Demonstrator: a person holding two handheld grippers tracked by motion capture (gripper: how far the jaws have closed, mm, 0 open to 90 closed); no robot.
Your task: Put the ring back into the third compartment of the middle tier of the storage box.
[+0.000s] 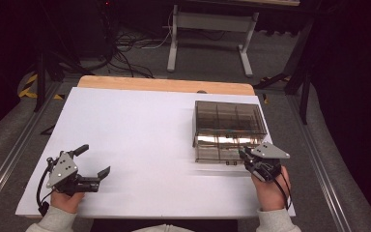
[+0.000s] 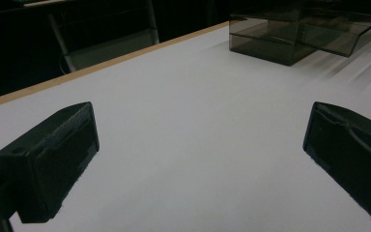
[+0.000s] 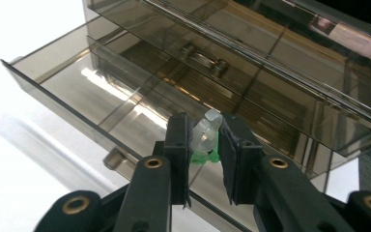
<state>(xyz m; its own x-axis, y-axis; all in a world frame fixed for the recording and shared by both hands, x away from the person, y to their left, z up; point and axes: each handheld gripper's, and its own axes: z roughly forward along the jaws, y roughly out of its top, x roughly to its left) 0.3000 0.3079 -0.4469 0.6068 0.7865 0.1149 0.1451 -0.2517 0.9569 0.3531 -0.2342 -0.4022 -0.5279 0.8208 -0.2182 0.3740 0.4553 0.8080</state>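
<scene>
Right gripper [image 3: 204,159] clamped on a small translucent plastic piece with green base [image 3: 206,140], held above the open drawer of the smoky transparent plastic drawer box [image 1: 228,126] for dropping inside; left gripper [image 1: 92,164] idle near left, jaws apart.

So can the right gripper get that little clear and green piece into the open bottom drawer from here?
Probably yes: the right gripper holds the small piece just above the open drawer, and nothing lies between them.
</scene>
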